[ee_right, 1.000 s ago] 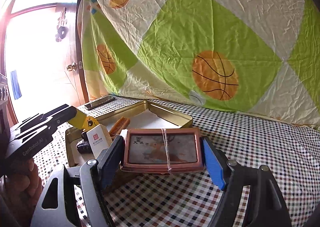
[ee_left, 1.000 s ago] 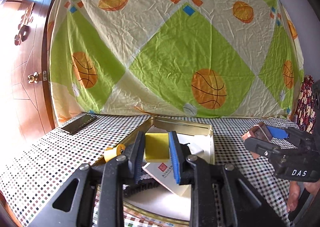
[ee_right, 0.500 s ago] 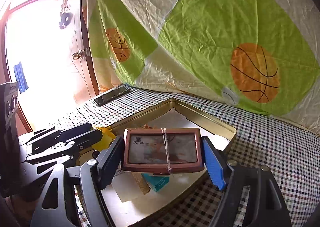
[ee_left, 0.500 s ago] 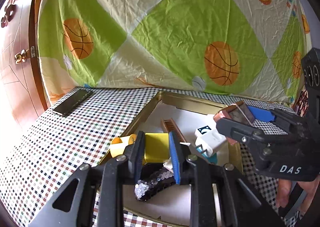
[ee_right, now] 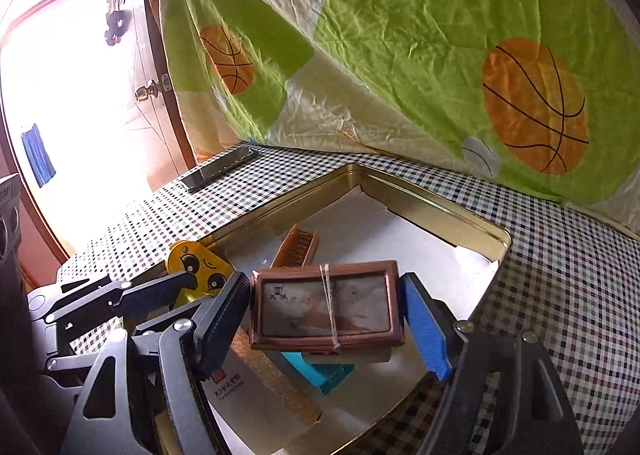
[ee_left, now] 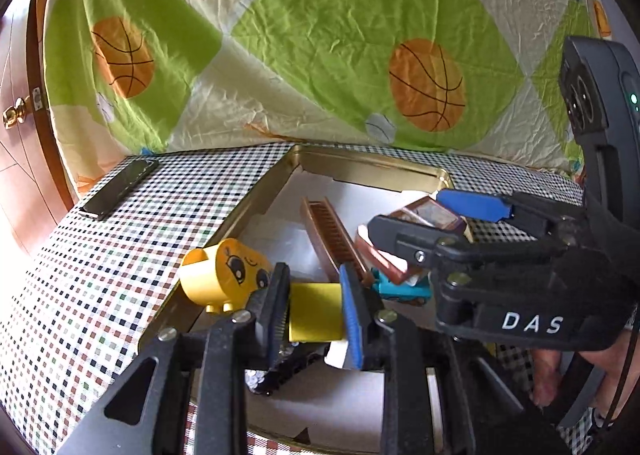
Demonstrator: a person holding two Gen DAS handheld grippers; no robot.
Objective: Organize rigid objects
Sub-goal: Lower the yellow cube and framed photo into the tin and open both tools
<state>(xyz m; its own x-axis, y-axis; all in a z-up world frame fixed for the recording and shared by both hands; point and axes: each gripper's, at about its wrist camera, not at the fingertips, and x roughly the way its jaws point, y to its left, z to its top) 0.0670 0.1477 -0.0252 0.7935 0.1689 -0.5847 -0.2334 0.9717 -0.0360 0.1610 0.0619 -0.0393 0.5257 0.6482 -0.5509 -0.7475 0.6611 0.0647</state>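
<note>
We've got both hands over the shallow gold metal tin (ee_right: 432,201) on the checked table (ee_left: 100,255). Our left hand-held gripper (ee_left: 316,311) is pinched nearly closed on a small yellow block (ee_left: 316,309), low over the tin's near corner, right beside the yellow toy head with cartoon eyes (ee_left: 224,275). Our right hand-held gripper (ee_right: 326,307) is spread wide and clamped on the brown framed rectangular box tied with string (ee_right: 326,305), hanging above a teal box (ee_right: 320,371). The risk we see is crowding: the two grippers sit very close, so a release could bump them together, knock the toy head off the rim, or drop the box tilted onto the brown comb (ee_right: 298,247).
</note>
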